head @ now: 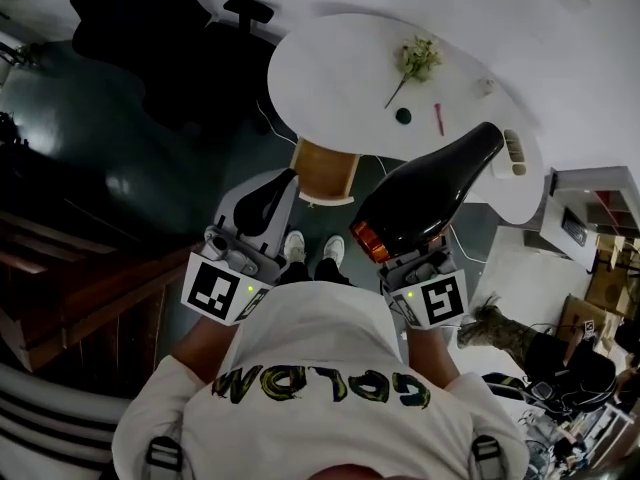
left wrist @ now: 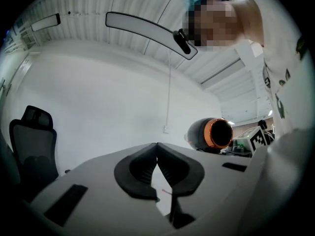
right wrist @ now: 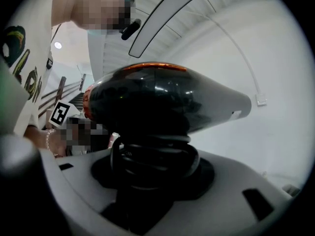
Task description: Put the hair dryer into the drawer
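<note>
Holding the hair dryer (head: 430, 200) by its handle, our right gripper (head: 416, 256) keeps its jaws spread wide, the pads clamped on that handle. In the right gripper view a black cord (right wrist: 152, 159) lies coiled round the handle just above the jaws. The dryer's glossy black body tilts up from the gripper, its nozzle toward 1 o'clock over the near edge of the white table (head: 330, 63), and its orange ring (head: 365, 240) at the back end toward 7 o'clock.

Our left gripper (head: 282, 183) sits at 9 o'clock from the right one, well apart from it. Its two dark jaws are pressed together with nothing between them.

Of containers we see few. A white slotted holder (head: 512, 153) rests on the table's rim at 3 o'clock from the dryer's nozzle; we cannot tell what its slots hold. A tan box-like thing (head: 325, 171) stands at the table's near edge, at 12 o'clock from our white shoes (head: 312, 248); whether it is a bin or a stool we cannot tell. Cardboard boxes (head: 600, 293) lie at the far 3 o'clock side, their contents too small to read.

On the tabletop lie a flower sprig (head: 418, 60), a small dark lump (head: 403, 116) and a pink stick (head: 438, 118). A black office chair (head: 150, 38) stands at 11 o'clock.
</note>
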`<state>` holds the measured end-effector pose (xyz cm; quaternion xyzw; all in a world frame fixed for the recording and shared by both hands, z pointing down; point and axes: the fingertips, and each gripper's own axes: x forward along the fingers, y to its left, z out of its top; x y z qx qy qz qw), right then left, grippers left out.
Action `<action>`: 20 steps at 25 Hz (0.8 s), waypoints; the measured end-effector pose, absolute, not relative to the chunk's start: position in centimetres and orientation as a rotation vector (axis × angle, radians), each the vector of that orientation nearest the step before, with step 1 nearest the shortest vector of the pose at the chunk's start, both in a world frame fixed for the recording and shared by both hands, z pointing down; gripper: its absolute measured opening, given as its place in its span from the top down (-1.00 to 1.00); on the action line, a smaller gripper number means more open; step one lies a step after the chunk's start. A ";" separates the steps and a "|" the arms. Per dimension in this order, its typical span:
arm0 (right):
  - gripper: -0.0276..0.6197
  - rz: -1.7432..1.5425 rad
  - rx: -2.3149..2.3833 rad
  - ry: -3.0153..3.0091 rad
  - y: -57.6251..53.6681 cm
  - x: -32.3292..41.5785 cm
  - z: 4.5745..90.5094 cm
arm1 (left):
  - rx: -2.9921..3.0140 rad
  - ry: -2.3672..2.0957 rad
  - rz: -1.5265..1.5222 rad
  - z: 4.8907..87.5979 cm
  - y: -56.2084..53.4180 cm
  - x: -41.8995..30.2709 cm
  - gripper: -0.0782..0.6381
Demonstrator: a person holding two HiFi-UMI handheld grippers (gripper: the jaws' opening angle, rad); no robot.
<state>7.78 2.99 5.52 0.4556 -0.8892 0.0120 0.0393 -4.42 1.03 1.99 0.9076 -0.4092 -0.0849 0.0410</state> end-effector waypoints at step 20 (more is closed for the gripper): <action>0.17 0.331 0.874 -2.640 5.6 6.4 20.4 | 2.630 -1.021 0.002 15.3 0.6 -2.0 0.45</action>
